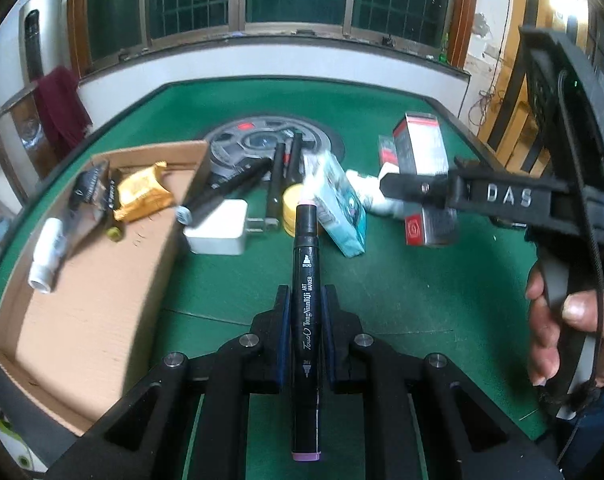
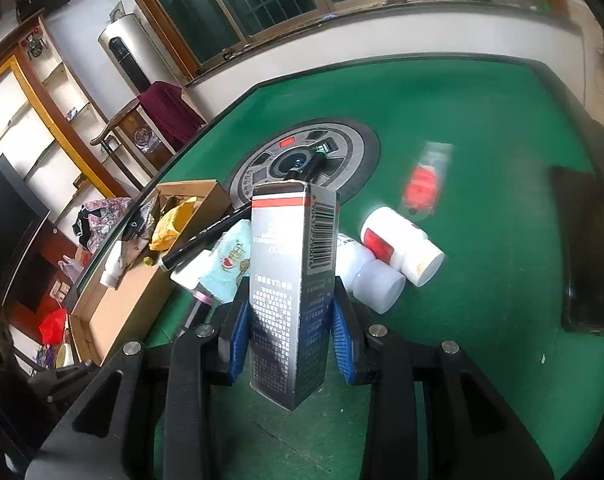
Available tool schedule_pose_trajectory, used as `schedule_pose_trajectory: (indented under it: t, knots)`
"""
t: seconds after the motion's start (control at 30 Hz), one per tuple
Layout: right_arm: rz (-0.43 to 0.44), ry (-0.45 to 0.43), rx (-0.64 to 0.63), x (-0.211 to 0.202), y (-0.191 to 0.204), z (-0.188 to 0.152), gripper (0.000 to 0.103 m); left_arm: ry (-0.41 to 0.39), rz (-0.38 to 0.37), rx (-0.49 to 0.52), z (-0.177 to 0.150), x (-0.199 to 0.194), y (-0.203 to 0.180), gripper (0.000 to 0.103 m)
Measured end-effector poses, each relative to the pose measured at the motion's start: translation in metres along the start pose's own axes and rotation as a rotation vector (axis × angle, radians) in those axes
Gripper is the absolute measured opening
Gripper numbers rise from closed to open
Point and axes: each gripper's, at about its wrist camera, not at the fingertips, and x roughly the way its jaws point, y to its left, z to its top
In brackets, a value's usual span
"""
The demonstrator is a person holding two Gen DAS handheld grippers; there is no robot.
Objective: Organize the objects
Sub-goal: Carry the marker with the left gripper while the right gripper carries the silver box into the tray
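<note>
My left gripper is shut on a black art marker with purple end caps, held lengthwise above the green table. My right gripper is shut on a tall silver box with a red stripe and a barcode, its blue pads pressing both sides. In the left wrist view the same silver box hangs at the right, off the table, with a black finger across it. A hand holds that gripper's handle.
An open cardboard box at the left holds a white bottle and a gold packet. A white charger, yellow tub, teal pack, black pens and two white bottles lie mid-table.
</note>
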Motion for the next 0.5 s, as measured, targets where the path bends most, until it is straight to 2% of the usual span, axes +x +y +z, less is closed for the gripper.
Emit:
schedule_pose_trajectory:
  t: [0.5]
  knots:
    - [0.074,-0.011,-0.042,-0.003,0.037,-0.006,0.033,-0.1,-0.01,-0.086,0.01,-0.034,0.047,0.012]
